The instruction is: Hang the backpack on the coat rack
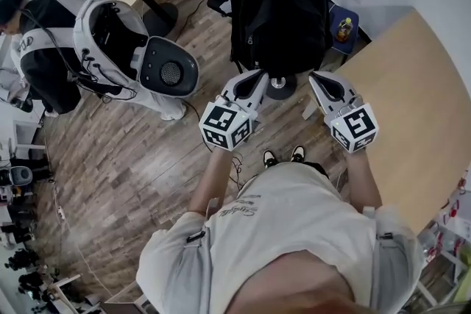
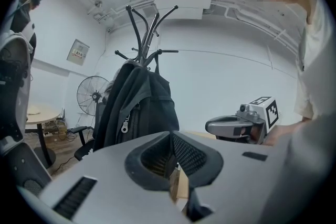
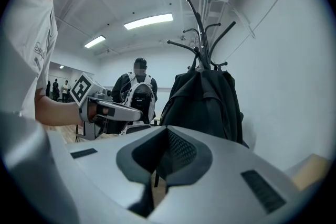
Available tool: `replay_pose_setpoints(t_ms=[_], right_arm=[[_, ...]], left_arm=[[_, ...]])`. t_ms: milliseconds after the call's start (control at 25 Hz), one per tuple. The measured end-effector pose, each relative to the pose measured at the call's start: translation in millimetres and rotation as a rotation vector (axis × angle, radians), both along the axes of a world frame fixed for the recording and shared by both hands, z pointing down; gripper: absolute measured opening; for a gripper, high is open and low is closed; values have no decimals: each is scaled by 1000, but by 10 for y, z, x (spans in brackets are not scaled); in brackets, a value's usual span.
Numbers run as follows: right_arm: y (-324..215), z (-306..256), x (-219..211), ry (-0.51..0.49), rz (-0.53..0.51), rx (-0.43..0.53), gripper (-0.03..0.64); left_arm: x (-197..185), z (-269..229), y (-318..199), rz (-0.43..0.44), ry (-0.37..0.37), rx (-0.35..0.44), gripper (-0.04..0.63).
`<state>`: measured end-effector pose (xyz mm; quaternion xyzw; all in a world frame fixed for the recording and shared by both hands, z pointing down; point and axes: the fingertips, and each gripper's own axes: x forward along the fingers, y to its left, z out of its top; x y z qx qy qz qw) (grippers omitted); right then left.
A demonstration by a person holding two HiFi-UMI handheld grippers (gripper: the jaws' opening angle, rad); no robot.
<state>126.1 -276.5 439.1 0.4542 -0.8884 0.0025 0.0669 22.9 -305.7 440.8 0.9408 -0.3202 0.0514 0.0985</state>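
The backpack (image 1: 278, 7) hangs on the rack (image 1: 280, 88). The left gripper (image 1: 256, 79) and right gripper (image 1: 318, 81) hover near it, jaws together and empty.

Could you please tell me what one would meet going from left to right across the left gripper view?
Round table → fan → backpack → right gripper → person's shirt

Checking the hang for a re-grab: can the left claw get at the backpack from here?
Probably yes: the backpack hangs on the coat rack straight ahead of the left claw, nothing between.
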Motion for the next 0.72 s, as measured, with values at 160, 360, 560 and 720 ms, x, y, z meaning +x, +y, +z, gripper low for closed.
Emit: replay_pose_setpoints(t_ms=[160, 360, 560, 720], right_arm=[[33, 94, 52, -9, 5, -18, -5], [37, 0, 137, 4, 16, 4, -5], [31, -86, 157, 8, 20, 15, -5], [23, -71, 167, 10, 15, 11, -5]], left_arm=[[55, 52, 30, 3, -11, -1, 25], [101, -35, 34, 11, -8, 15, 25], [160, -134, 42, 28, -25, 42, 25], [189, -121, 38, 30, -29, 39, 25]])
